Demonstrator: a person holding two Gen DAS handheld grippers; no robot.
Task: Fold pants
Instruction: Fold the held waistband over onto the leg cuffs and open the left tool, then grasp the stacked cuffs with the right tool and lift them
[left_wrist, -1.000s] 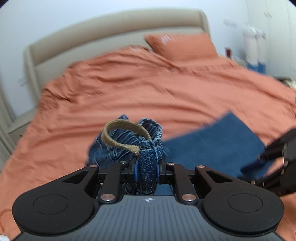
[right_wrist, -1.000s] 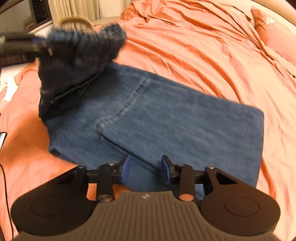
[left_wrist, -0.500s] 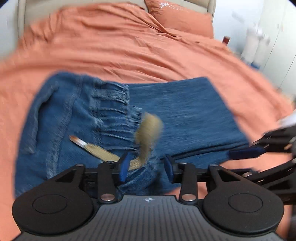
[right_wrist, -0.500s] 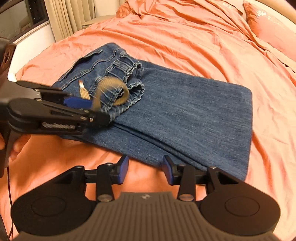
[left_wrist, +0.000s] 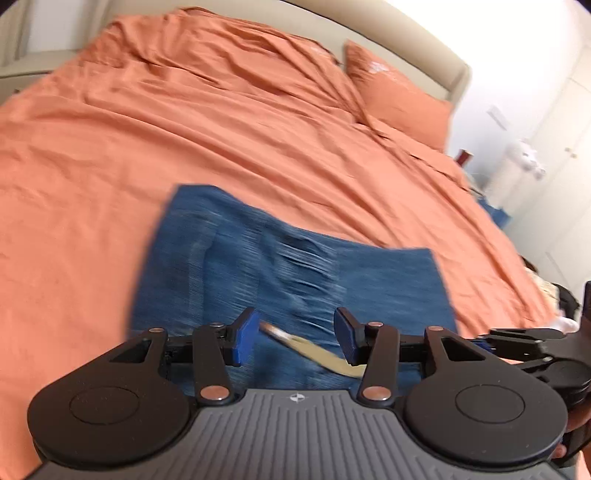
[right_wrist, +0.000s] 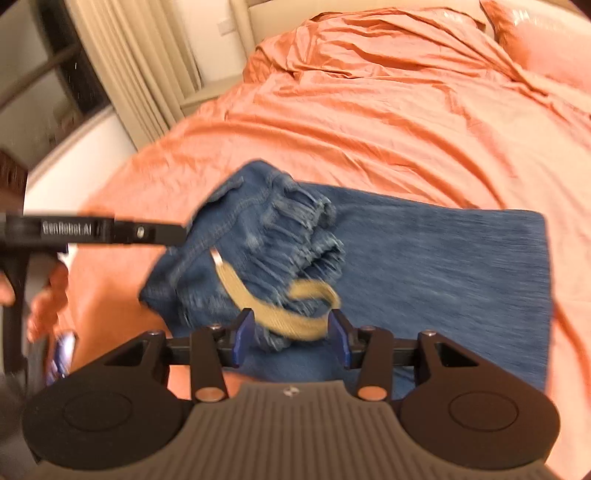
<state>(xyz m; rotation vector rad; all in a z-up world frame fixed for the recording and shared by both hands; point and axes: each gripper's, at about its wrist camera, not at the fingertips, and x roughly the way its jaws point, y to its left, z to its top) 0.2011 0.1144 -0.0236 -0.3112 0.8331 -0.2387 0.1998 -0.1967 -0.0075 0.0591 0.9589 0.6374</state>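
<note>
folded blue jeans (right_wrist: 424, 258) (tan drawstring (right_wrist: 288, 317)) flat on bed

Ahead of our left gripper (left_wrist: 293, 338), beyond the folded blue denim pants (left_wrist: 295, 266), the rumpled orange bedspread (left_wrist: 184, 122) lies bare up to the orange pillow (left_wrist: 399, 96) and beige padded headboard (left_wrist: 436, 62). Our right gripper (left_wrist: 535, 347) crowds its right side. The tan woven drawstring (right_wrist: 288, 314) lies below our right gripper's opening jaws.
</note>
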